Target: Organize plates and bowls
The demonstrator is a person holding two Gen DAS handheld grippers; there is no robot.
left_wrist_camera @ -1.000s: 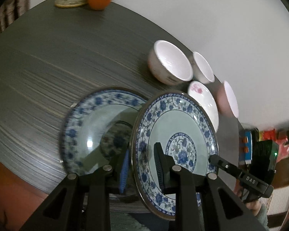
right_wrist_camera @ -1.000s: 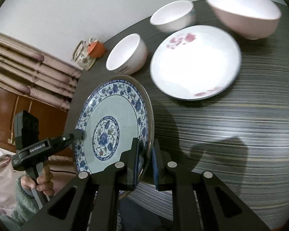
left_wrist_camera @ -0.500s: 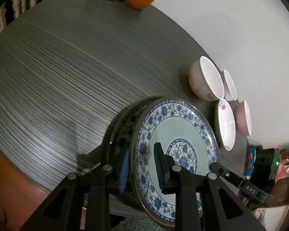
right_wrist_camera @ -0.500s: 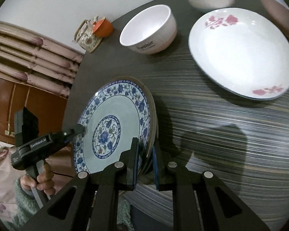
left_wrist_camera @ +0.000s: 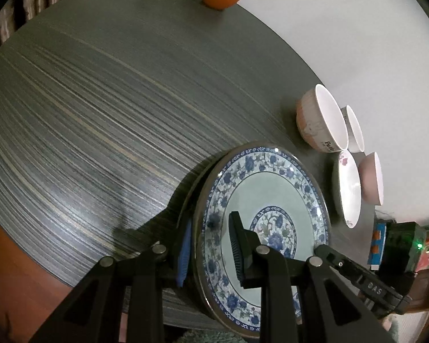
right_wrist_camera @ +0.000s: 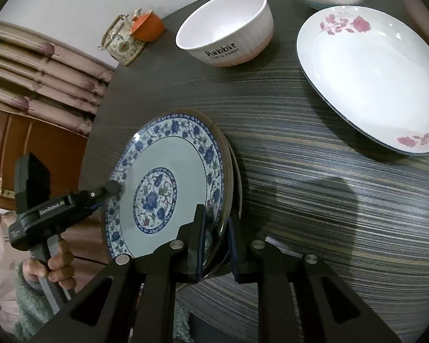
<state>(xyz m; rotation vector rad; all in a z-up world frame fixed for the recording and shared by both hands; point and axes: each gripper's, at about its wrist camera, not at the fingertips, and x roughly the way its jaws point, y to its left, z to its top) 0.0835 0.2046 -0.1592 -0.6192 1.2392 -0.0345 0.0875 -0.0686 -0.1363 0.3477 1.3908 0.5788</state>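
step: stacking, the top plate is carried by both grippers and sits right over the lower plate, near the table edge closest to the person

left gripper: fingers narrow, clamped on the top plate's rim, one over the face and one under it

right gripper: fingers narrow too, straddling the opposite rim; I read it as a grip on the top plate

where it is: top plate lined up over the lower plate, rims almost matching (can't tell if it's fully seated or a hair above)

which way it points: patterned face up, roughly level with the table; the flower medallion is centred

long axis: none really, it's round, so the only line that matters is rim to rim between the two grippers

next move: my guess is settle it flat, then let go and slide the fingers out sideways without dragging the stack toward the edge

rest of the job: rose plate and the bowls, including the Rabbit bowl, sit apart further back and look not yet sorted
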